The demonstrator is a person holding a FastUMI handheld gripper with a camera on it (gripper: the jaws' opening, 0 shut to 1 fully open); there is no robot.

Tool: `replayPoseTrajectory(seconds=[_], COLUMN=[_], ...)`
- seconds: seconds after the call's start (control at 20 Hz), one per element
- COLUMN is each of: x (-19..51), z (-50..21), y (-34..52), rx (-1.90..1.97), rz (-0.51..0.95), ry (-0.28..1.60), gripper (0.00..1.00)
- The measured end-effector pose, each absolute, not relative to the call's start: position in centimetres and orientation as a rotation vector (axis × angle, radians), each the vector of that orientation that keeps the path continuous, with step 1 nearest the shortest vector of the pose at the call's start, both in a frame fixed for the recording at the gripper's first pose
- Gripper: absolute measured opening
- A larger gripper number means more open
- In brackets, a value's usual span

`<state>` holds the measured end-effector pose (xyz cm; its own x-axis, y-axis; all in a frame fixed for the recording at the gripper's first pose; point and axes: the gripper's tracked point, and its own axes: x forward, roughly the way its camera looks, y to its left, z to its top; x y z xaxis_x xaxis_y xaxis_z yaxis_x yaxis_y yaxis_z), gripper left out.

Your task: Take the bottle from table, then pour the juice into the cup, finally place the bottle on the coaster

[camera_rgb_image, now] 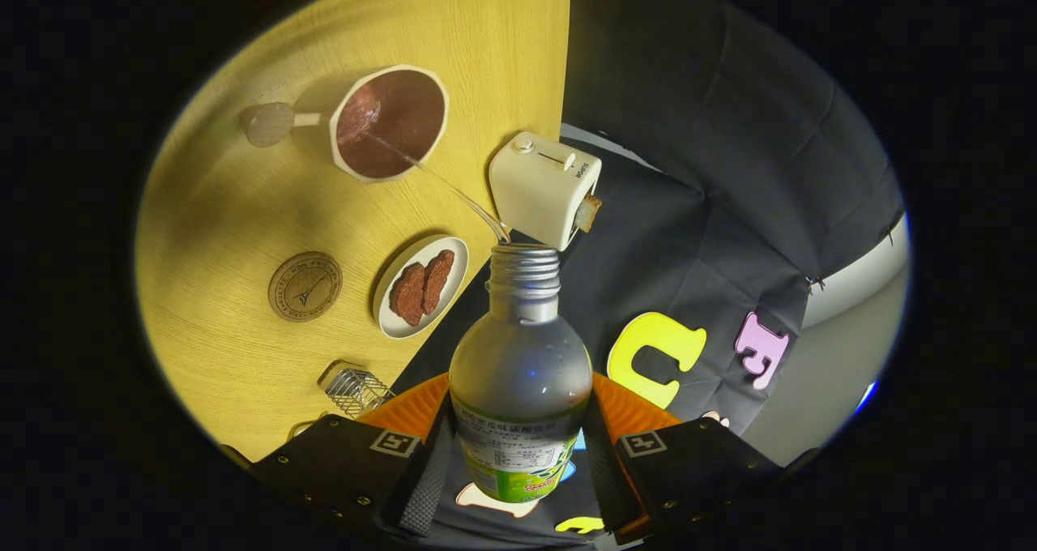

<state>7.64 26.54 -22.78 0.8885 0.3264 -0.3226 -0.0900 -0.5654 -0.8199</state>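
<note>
My gripper [518,442] is shut on a clear plastic bottle [520,365] with a green label, both fingers pressing its lower body. The bottle is tipped far over, its open threaded neck [524,279] pointing beyond the fingers. A thin clear stream [437,182] runs from the neck into a white cup [389,121] with a side handle, which stands on the wooden table [243,211]. The cup holds liquid over a reddish-brown inside. A round cork coaster [305,286] with a printed emblem lies bare on the table, nearer the fingers than the cup.
A white plate [421,285] with two brown pieces sits between the coaster and the bottle neck. A white toaster [544,188] with a slice of bread sticking out stands at the table's edge. A small wire rack [355,390] lies near the left finger.
</note>
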Motion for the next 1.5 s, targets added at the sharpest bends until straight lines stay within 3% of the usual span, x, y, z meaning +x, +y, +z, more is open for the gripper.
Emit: replayPoseTrajectory(seconds=[1.5], x=[6.6], z=[-25.8], y=[27.2], rx=[-2.181], rz=[0.595], ry=[-0.148], gripper=[0.75])
